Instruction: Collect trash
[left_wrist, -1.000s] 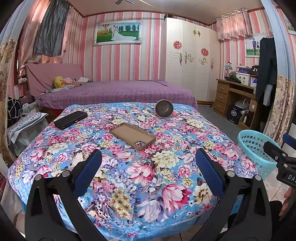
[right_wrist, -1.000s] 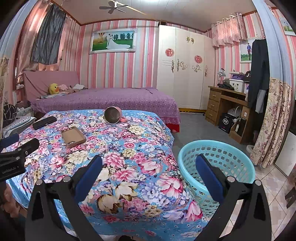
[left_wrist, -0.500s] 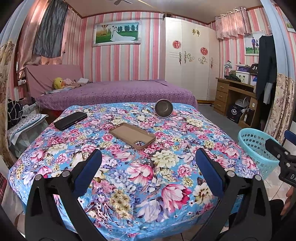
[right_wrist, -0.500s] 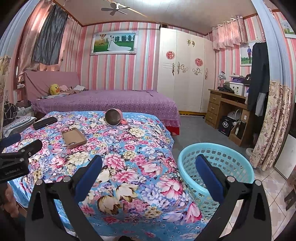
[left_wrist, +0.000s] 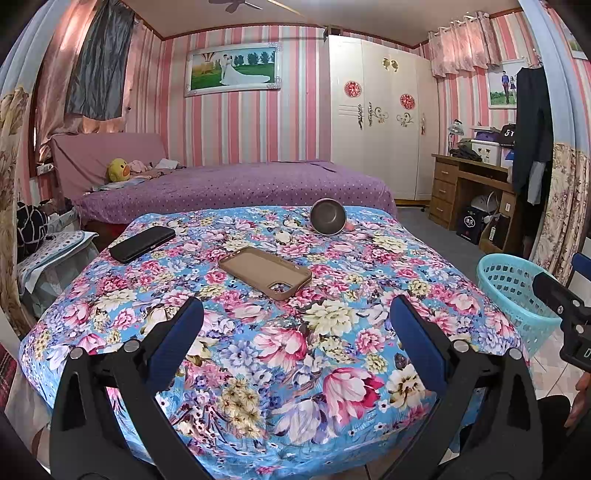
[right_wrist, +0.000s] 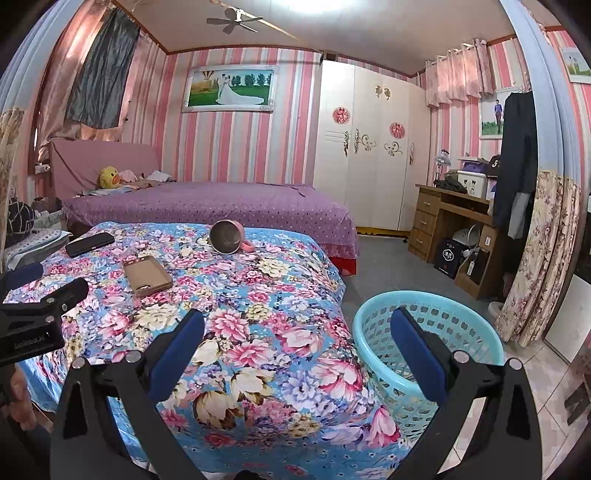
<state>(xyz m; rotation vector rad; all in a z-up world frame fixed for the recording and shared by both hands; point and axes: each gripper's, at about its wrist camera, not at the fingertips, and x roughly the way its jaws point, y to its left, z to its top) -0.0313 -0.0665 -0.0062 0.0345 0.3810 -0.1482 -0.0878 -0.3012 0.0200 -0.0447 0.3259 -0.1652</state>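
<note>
A floral-covered table (left_wrist: 280, 354) holds a brown phone case (left_wrist: 264, 271), a black phone (left_wrist: 142, 243) and a pink mug (left_wrist: 328, 217) lying on its side. They also show in the right wrist view: case (right_wrist: 147, 275), phone (right_wrist: 89, 243), mug (right_wrist: 227, 237). A light blue basket (right_wrist: 428, 343) stands on the floor right of the table; it also shows in the left wrist view (left_wrist: 513, 291). My left gripper (left_wrist: 295, 332) is open and empty over the table's near part. My right gripper (right_wrist: 297, 339) is open and empty over the table's right edge, next to the basket.
A purple bed (left_wrist: 229, 188) lies behind the table. A white wardrobe (left_wrist: 380, 122) and a wooden desk (left_wrist: 469, 192) stand at the back right. A floral curtain (right_wrist: 543, 258) hangs at the right. Tiled floor (right_wrist: 546, 391) lies beyond the basket.
Both grippers have risen slightly, so the views sit a little higher. Both stay open. Nothing on the table has moved.
</note>
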